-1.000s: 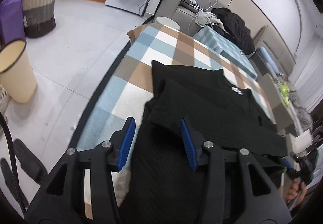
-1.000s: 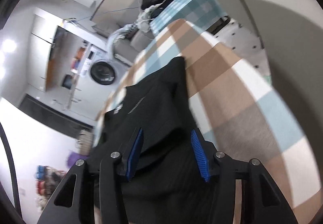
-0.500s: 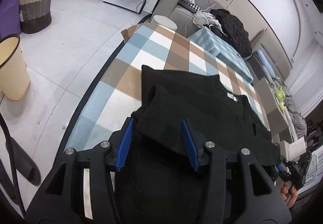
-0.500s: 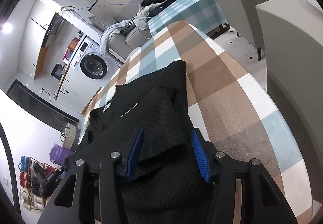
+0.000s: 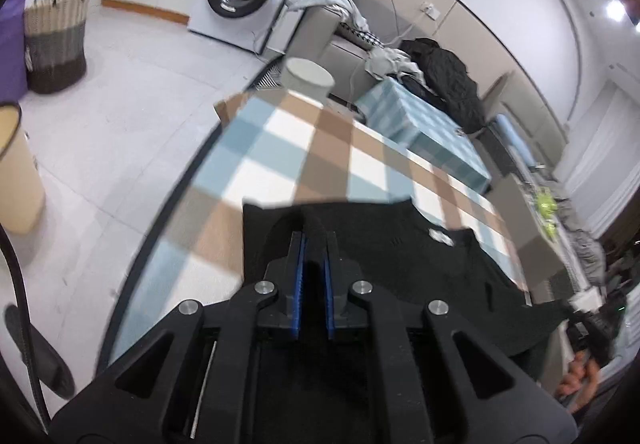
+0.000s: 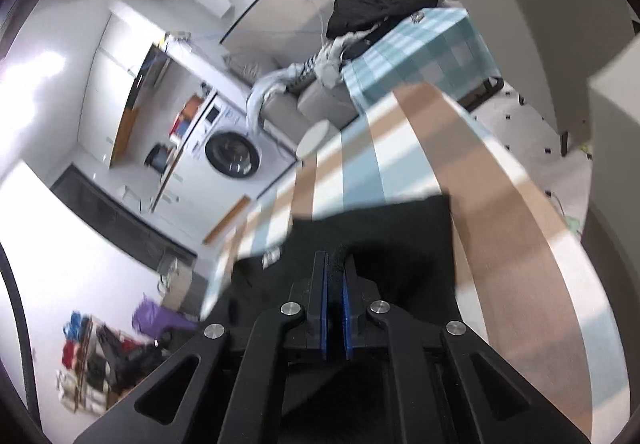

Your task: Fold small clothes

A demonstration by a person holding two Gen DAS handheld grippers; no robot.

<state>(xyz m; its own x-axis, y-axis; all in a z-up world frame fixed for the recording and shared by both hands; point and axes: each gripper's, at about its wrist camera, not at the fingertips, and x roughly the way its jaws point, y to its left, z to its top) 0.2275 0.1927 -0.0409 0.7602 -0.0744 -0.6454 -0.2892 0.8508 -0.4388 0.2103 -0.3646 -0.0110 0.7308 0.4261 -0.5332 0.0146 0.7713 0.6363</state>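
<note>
On the checked table (image 5: 280, 140), the black garment (image 5: 400, 244) is pinched at its near edge by the clenched left gripper (image 5: 314, 240) and right gripper (image 6: 336, 260), whose bodies hide the cloth below.

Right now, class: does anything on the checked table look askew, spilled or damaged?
Nothing stands out. The black garment lies on the checked tablecloth, its near edge pinched by the left gripper and right gripper, as folding needs. No spill or tear shows; the right view is blurred.
</note>
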